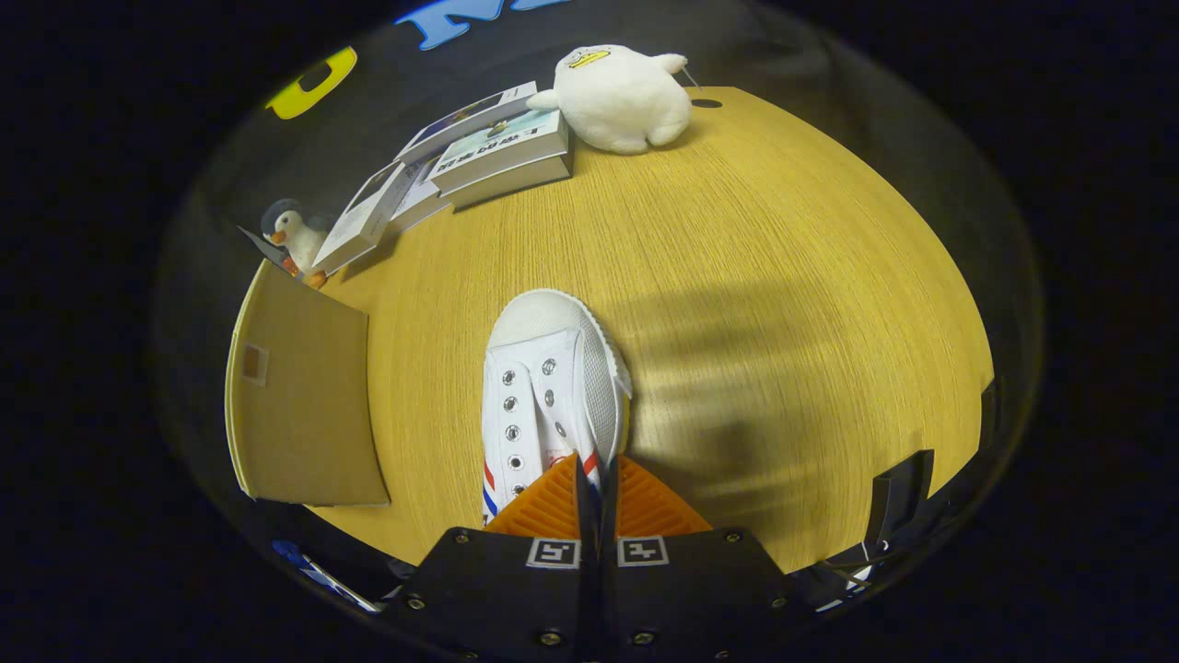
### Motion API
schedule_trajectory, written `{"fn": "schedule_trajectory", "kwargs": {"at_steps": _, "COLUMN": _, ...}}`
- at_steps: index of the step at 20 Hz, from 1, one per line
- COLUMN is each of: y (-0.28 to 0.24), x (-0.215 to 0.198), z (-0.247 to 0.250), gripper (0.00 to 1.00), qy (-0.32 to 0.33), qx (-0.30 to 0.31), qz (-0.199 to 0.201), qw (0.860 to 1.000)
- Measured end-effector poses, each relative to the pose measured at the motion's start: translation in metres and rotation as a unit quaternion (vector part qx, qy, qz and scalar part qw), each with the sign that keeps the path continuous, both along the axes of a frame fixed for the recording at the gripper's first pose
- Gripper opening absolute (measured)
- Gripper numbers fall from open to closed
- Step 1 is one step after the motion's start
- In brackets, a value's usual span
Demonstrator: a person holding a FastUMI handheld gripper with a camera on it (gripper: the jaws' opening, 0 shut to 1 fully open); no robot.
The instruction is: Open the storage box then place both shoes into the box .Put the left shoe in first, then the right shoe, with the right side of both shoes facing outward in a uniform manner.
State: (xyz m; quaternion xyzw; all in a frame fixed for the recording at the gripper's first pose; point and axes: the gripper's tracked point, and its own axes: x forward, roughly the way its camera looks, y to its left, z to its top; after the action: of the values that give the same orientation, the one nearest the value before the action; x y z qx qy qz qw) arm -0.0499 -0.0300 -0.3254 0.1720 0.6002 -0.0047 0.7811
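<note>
One white shoe (pixel 551 387), red-blue side stripes | fingers (pixel 597 493) pinched on its collar | wooden table (pixel 783 276)

Book (pixel 502 147) cover print is too small to read.

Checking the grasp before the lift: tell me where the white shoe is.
In the gripper view, the white shoe lies on the wooden table, its collar pinched between the closed gripper fingers, toe pointing toward the books.

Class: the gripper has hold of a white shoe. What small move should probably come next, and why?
Probably carry it left toward the box. The gripper is shut on the shoe, its toe pointing ahead over the table.
</note>
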Motion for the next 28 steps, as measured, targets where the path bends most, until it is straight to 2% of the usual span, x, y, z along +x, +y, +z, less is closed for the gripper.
{"fn": "schedule_trajectory", "kwargs": {"at_steps": 10, "y": 0.045, "x": 0.043, "z": 0.080, "gripper": 0.00, "qy": -0.052, "qx": 0.050, "qz": 0.015, "qw": 0.997}}
{"fn": "schedule_trajectory", "kwargs": {"at_steps": 16, "y": 0.082, "x": 0.068, "z": 0.117, "gripper": 0.00, "qy": -0.076, "qx": 0.058, "qz": 0.042, "qw": 0.995}}
{"fn": "schedule_trajectory", "kwargs": {"at_steps": 22, "y": 0.129, "x": 0.093, "z": 0.155, "gripper": 0.00, "qy": -0.099, "qx": 0.071, "qz": 0.071, "qw": 0.990}}
{"fn": "schedule_trajectory", "kwargs": {"at_steps": 28, "y": 0.195, "x": 0.107, "z": 0.164, "gripper": 0.00, "qy": -0.110, "qx": 0.083, "qz": 0.103, "qw": 0.985}}
